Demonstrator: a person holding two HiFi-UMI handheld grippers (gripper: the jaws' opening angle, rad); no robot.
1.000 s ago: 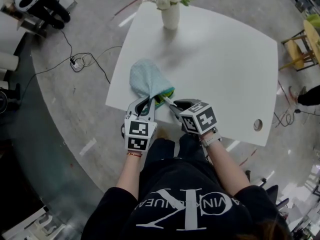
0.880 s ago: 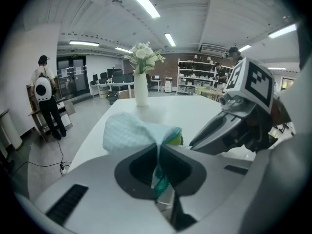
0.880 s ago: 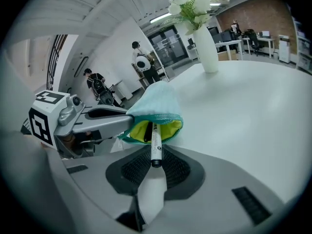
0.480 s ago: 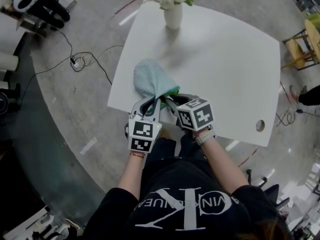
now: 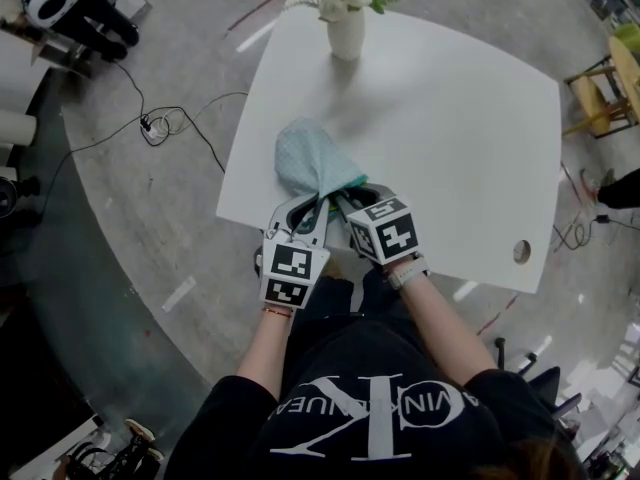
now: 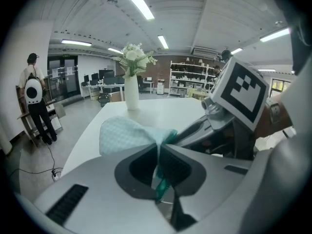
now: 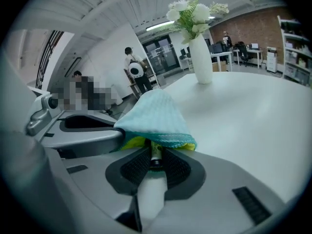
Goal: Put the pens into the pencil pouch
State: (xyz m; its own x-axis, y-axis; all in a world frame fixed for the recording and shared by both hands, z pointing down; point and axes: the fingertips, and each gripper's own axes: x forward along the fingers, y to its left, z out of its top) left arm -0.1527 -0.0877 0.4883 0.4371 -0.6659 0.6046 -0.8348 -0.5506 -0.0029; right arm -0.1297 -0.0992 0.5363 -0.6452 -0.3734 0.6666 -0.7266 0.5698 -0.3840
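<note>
A light teal pencil pouch [image 5: 305, 158] lies near the front edge of the white table [image 5: 450, 118]. My left gripper [image 5: 310, 206] is shut on the pouch's darker teal rim [image 6: 160, 179] and holds the mouth up. My right gripper [image 5: 342, 200] sits right beside it at the mouth. In the right gripper view a white pen [image 7: 155, 155] lies between the pads, its front end under the pouch's rim [image 7: 165, 139] against the yellow lining [image 7: 129, 141]. Those jaws have just been opening a little, with the pen still between them. The pouch's inside is hidden.
A white vase with flowers [image 5: 347, 30] stands at the table's far edge. A round hole [image 5: 521, 251] pierces the table at the front right. A cable [image 5: 160, 123] lies on the floor to the left. A person with a backpack [image 6: 34, 89] stands far off.
My right gripper has moved left up to the pouch mouth, and the stretch of pen seen between them before is now hidden. The pouch and left gripper have shifted slightly right.
</note>
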